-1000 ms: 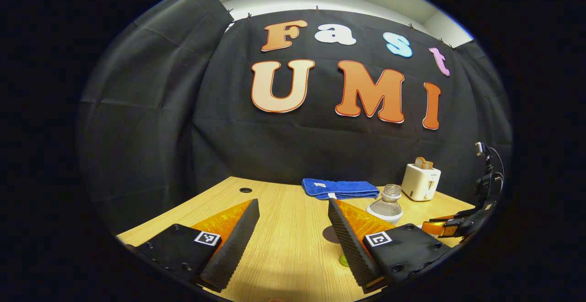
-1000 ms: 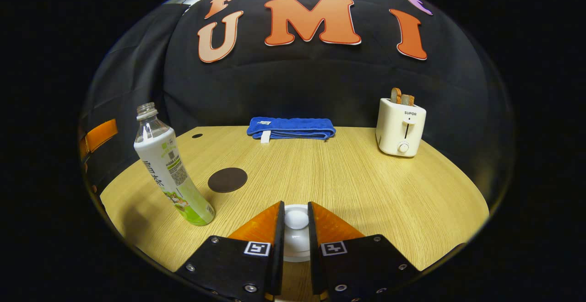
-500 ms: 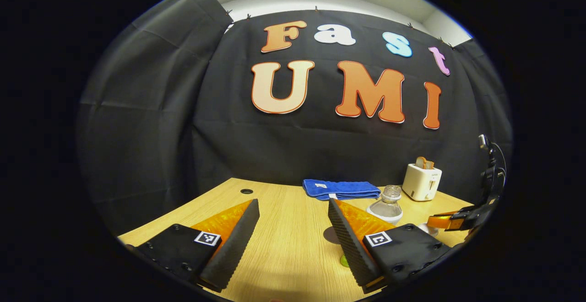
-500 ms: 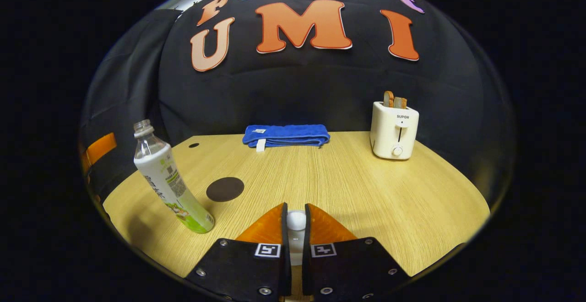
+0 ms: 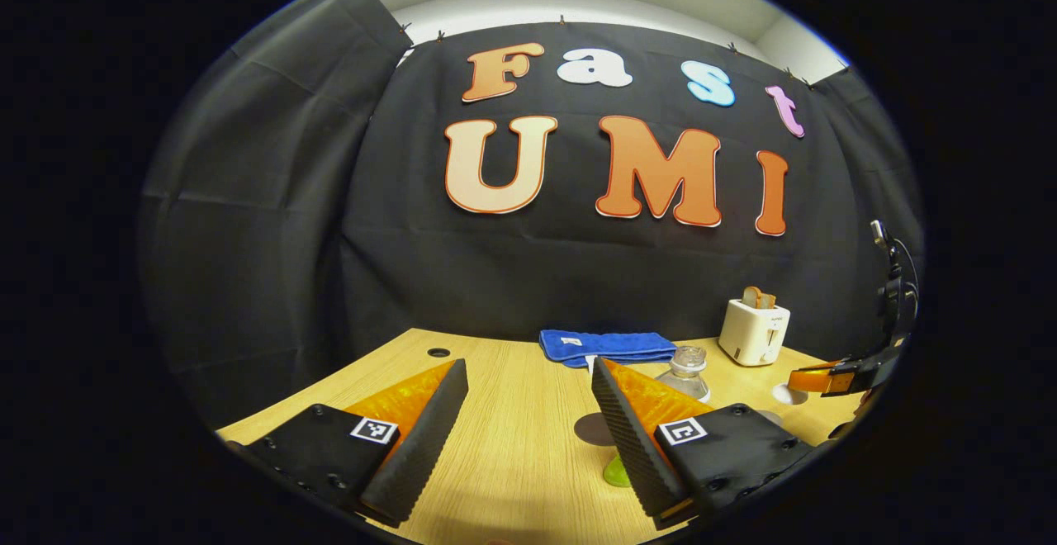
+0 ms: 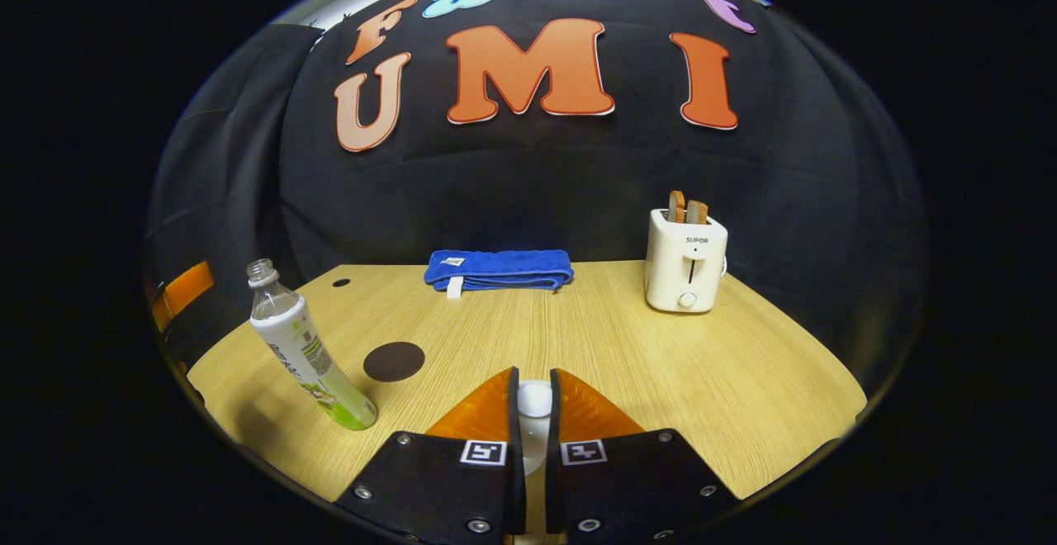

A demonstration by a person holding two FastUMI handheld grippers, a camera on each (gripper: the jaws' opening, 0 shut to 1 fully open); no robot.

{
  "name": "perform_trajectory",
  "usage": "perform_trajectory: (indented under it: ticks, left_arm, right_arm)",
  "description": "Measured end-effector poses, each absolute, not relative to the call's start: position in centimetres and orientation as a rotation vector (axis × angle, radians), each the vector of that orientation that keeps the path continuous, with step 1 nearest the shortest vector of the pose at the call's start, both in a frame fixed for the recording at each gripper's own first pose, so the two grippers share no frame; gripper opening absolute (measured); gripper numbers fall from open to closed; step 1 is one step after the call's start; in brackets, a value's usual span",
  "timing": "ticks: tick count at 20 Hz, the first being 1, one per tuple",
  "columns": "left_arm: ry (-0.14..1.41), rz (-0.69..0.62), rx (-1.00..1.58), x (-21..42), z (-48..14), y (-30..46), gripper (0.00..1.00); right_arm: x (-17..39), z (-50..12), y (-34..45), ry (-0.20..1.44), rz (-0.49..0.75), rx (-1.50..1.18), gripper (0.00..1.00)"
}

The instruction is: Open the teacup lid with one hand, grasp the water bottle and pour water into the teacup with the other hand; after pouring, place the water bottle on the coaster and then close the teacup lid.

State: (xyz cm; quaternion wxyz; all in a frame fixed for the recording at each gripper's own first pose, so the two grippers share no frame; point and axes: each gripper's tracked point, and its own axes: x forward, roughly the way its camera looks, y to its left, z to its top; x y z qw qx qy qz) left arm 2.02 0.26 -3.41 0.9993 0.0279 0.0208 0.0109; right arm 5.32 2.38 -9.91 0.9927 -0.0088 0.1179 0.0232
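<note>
In the right gripper view my right gripper (image 6: pixel 533 380) is shut on the round knob of the white teacup lid (image 6: pixel 534 400). The cup under it is hidden by the fingers. An uncapped water bottle (image 6: pixel 307 357) with a green and white label stands at the left. A dark round coaster (image 6: pixel 394 361) lies just right of it. In the left gripper view my left gripper (image 5: pixel 527 363) is open and holds nothing. The water bottle (image 5: pixel 687 370) rises behind its right finger, with the coaster (image 5: pixel 593 428) beside it. Far right, the right gripper (image 5: pixel 813 380) holds something white at its tips.
A folded blue towel (image 6: pixel 498 269) lies at the back of the wooden table (image 6: pixel 702 363). A white toaster (image 6: pixel 685 262) with bread in it stands at the back right. The left gripper (image 6: pixel 182 291) shows at the left edge of the right gripper view.
My right gripper's fingers closed from a small gap onto the lid knob, then rose, so the table looks farther away. The left gripper stayed open and drew back slightly.
</note>
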Motion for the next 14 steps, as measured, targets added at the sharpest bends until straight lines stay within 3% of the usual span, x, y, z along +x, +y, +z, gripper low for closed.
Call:
perform_trajectory:
  ticks: [14]
  left_arm:
    - [0.005,-0.166,0.078,2.8,-0.9,-11.7,0.99]
  right_arm:
    - [3.5,-10.4,-3.8,0.229,-0.038,0.005,0.10]
